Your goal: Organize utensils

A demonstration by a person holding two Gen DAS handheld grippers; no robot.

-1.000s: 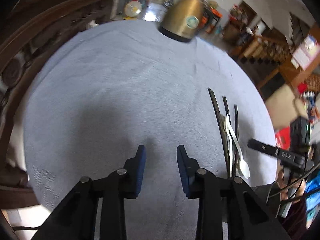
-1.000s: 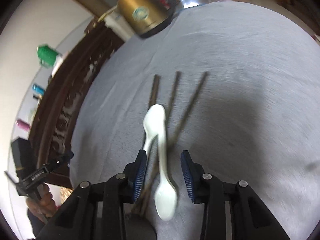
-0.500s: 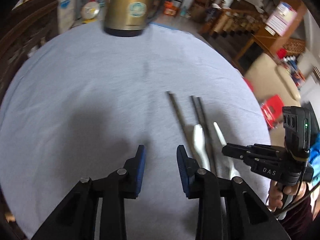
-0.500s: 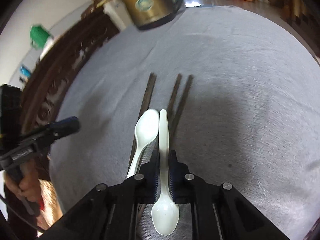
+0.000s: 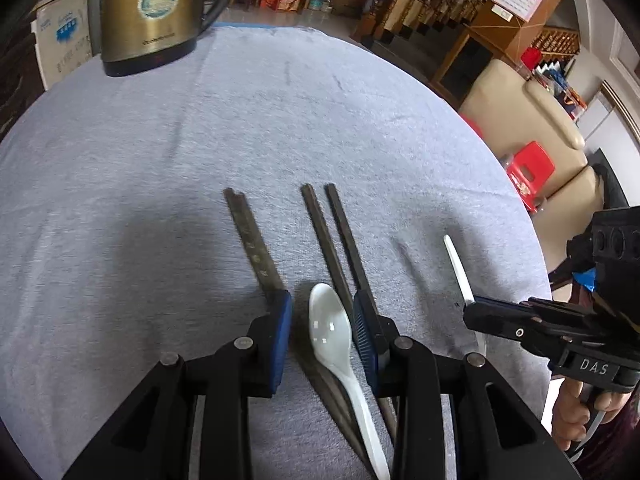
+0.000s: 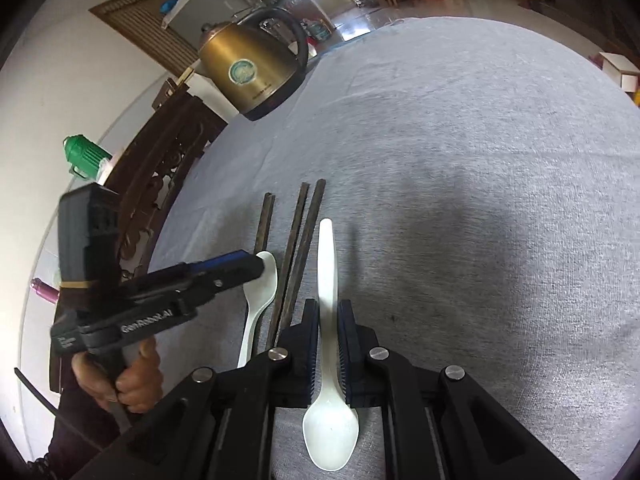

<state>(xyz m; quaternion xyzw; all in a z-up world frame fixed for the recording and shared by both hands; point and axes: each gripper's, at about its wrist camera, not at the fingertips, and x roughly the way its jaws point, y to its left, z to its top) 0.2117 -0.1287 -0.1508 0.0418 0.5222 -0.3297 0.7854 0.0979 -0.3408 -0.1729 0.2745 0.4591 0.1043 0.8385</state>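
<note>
**Between blue pads: one spoon clamped, one spoon straddled**

Between the blue-padded black fingers of the right gripper (image 6: 328,344), a white plastic spoon with a long flat handle (image 6: 329,380) is clamped at mid-handle, jaws pressed together on it. Its bowl lies toward the camera and its handle tip points away over the cloth. The same spoon's handle (image 5: 458,268) shows in the left wrist view, sticking out beyond the right gripper's black fingertip.

The left gripper (image 5: 322,326) has its jaws apart, straddling the bowl of a second white glossy spoon (image 5: 334,336) without visibly touching it. That spoon lies across dark brown square-section chopsticks (image 5: 332,236) on the table. Two sticks run side by side just right of the bowl; another dark stick (image 5: 252,242) lies apart to their left, its near end hidden behind the left finger.

Everything rests on a pale grey-blue towelling cloth (image 5: 160,160) covering the table. At the far edge stands a brass-coloured electric kettle with a black handle and round label (image 5: 152,12), well apart from the utensils.
</note>
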